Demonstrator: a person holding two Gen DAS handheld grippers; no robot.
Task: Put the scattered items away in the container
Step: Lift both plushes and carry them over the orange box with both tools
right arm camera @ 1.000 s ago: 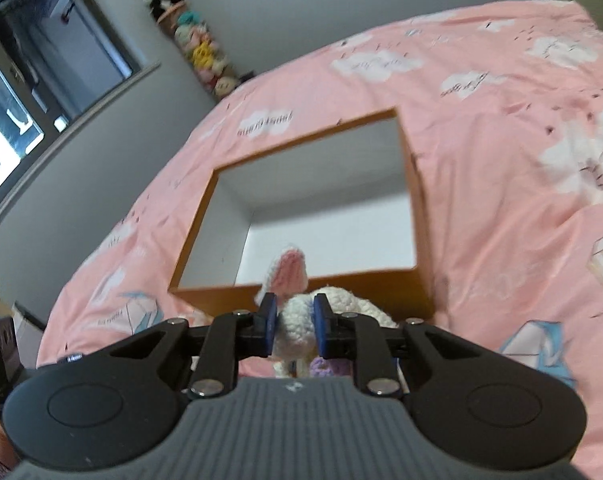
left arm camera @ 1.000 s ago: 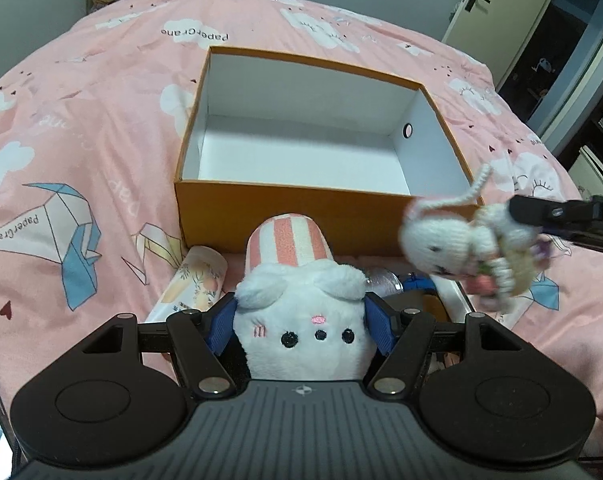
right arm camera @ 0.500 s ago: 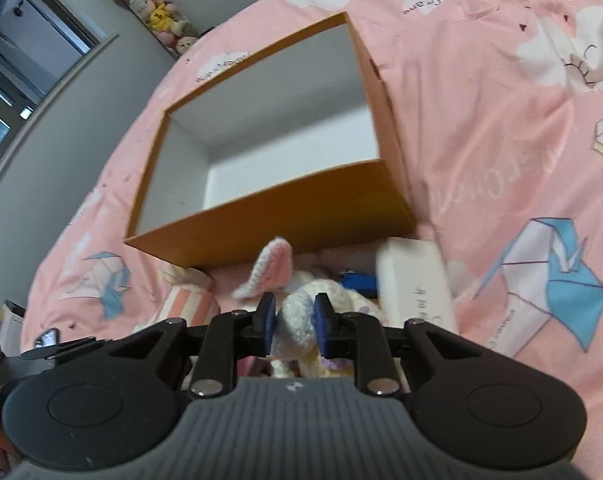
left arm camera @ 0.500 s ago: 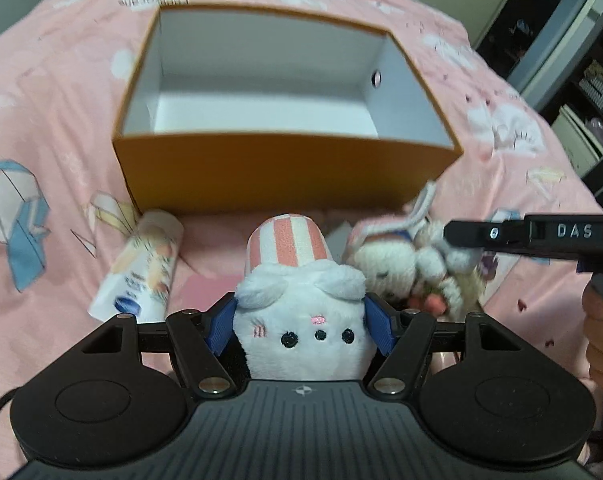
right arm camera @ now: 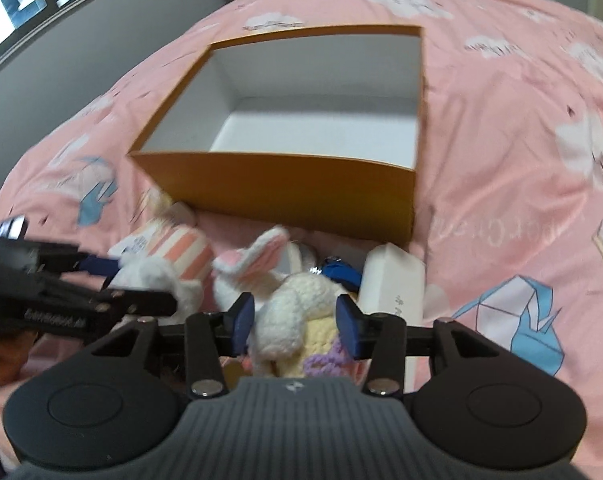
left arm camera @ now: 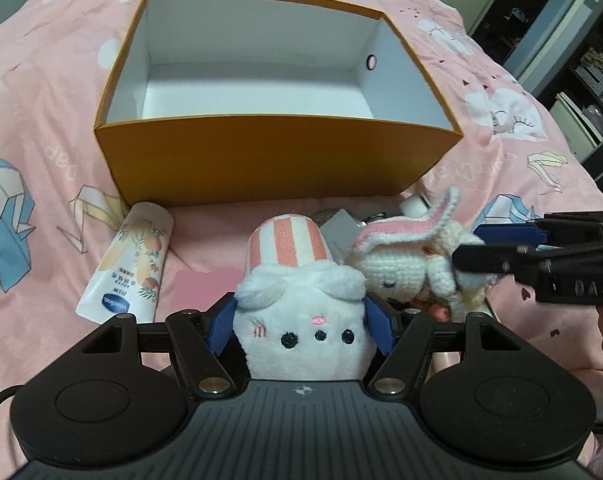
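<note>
Orange cardboard box [left arm camera: 277, 164] with a white inside sits open-topped on a pink bedspread [left arm camera: 41, 128] printed with paper cranes and clouds; its long side runs left to right across the left wrist view, and nothing lies in it.

Just in front of the box's near wall, the left gripper [left arm camera: 300, 322] is clenched on one white plush toy with a pink-and-white striped hat [left arm camera: 301, 300]. The toy's face looks back at the camera and its hat points toward the box.

Beside it lies one white crocheted rabbit with pink-lined ears [right arm camera: 289, 304], its ears aimed toward the box. The right gripper [right arm camera: 295, 320] has its blue pads spread either side of the rabbit's body, released rather than pinching.

One white lotion tube with a peach print [left arm camera: 131, 264] lies to the left, its long axis angled toward the box. One white rectangular carton [right arm camera: 393, 292] lies to the right, also lengthwise toward the box.
</note>
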